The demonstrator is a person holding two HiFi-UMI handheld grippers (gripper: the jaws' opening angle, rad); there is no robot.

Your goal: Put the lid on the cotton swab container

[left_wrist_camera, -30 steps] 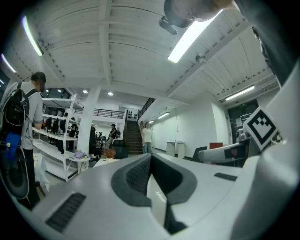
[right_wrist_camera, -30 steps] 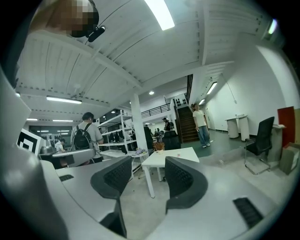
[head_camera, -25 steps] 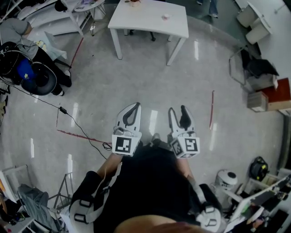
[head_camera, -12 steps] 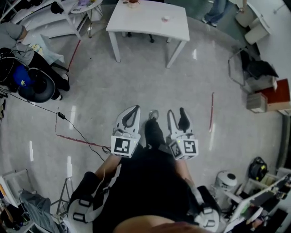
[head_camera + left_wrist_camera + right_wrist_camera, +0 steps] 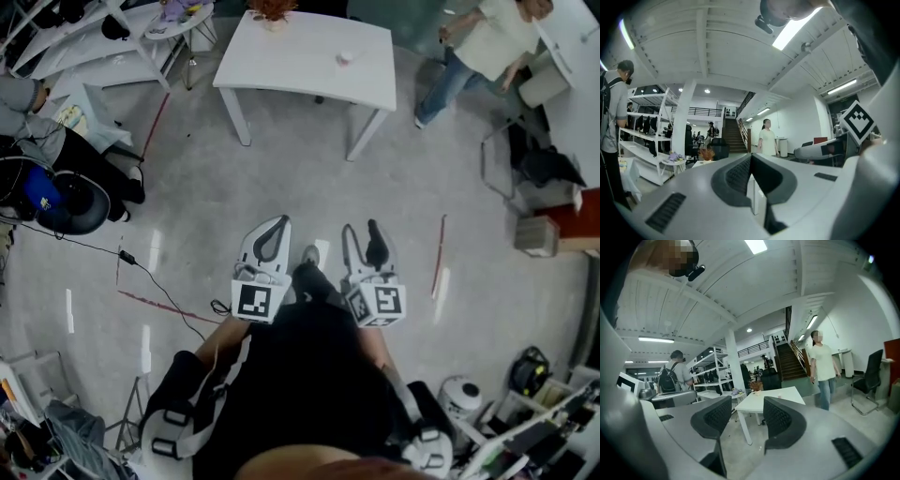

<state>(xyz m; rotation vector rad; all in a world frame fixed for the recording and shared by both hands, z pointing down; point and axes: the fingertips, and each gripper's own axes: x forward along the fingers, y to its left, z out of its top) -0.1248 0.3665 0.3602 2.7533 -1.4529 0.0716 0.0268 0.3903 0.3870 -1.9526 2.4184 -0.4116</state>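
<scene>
The left hand-held gripper [image 5: 277, 223], jaws closed on nothing, and the right hand-held gripper [image 5: 362, 231], jaws wide and empty, are carried idle over the grey floor [image 5: 187, 187], with nothing in reach. A small pale object [image 5: 344, 58] near the right end of the white rectangular worktop [image 5: 281, 56] is probably the cotton swab container.

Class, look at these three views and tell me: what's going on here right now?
A person holds a gripper in each hand above the floor, facing a white table that stands some way ahead. The left gripper is shut on nothing; the right gripper is open and empty. A small object sits on the table, too small to identify, so nothing is being handled yet. Another person stands beyond the table's right end.
</scene>
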